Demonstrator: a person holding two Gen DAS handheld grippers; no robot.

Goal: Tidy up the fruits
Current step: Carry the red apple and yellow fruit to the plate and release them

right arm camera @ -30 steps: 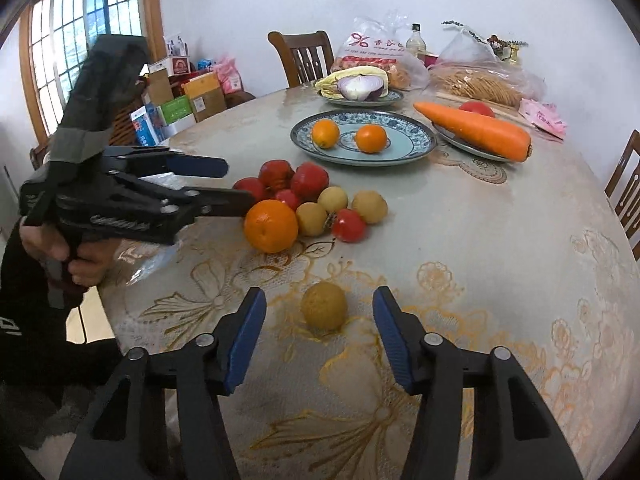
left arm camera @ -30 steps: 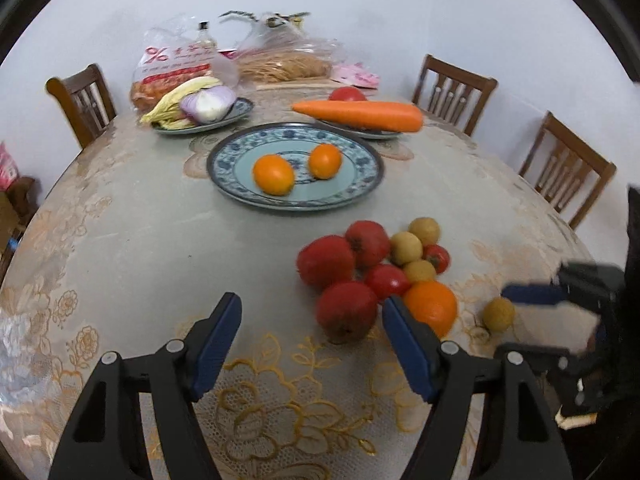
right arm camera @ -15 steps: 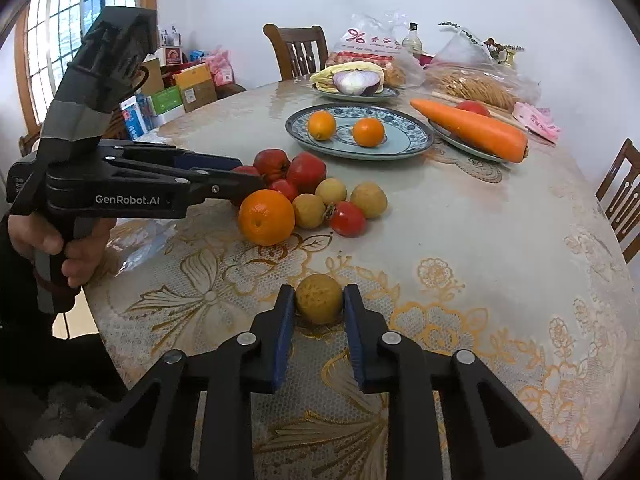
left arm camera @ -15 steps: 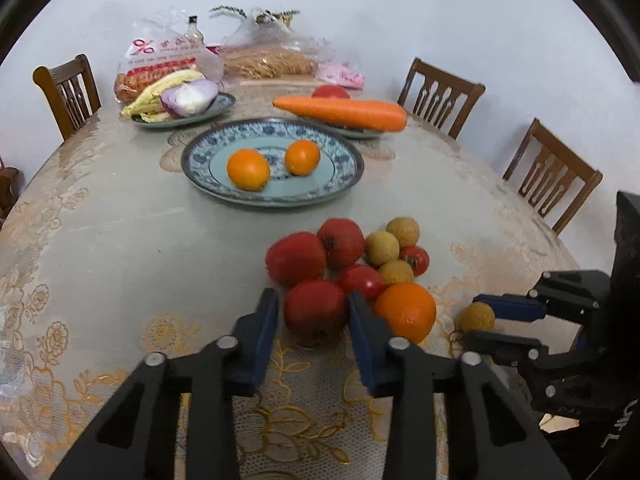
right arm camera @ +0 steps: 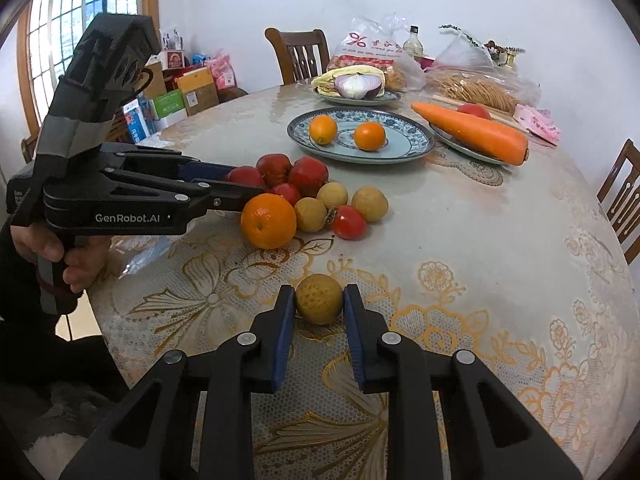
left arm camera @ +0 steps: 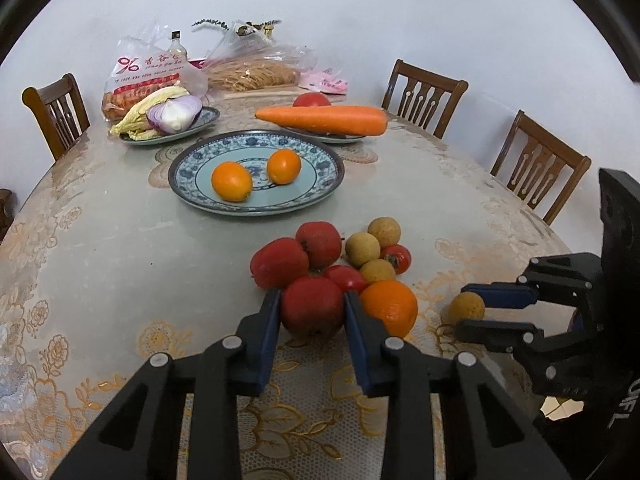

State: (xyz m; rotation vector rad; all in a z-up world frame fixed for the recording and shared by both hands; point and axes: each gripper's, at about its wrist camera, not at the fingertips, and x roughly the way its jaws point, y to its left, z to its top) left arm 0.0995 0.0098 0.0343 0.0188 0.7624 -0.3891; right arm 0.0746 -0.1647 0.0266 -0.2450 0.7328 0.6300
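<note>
My left gripper is shut on a red apple at the near edge of a fruit pile on the table. Beside it lie two more red apples, a large orange, small tan fruits and small red tomatoes. My right gripper is shut on a lone tan round fruit, still resting on the lace cloth. In the left wrist view that gripper shows at the right. A blue patterned plate farther back holds two small oranges.
Behind the blue plate stand a plate with a big carrot and tomato, a plate with onion and cabbage, and plastic bags of food. Wooden chairs ring the round table. Boxes sit by the window.
Both grippers went from wide open to shut: the left closed on the red apple after moving in on it, the right closed on the tan fruit in front of it.
</note>
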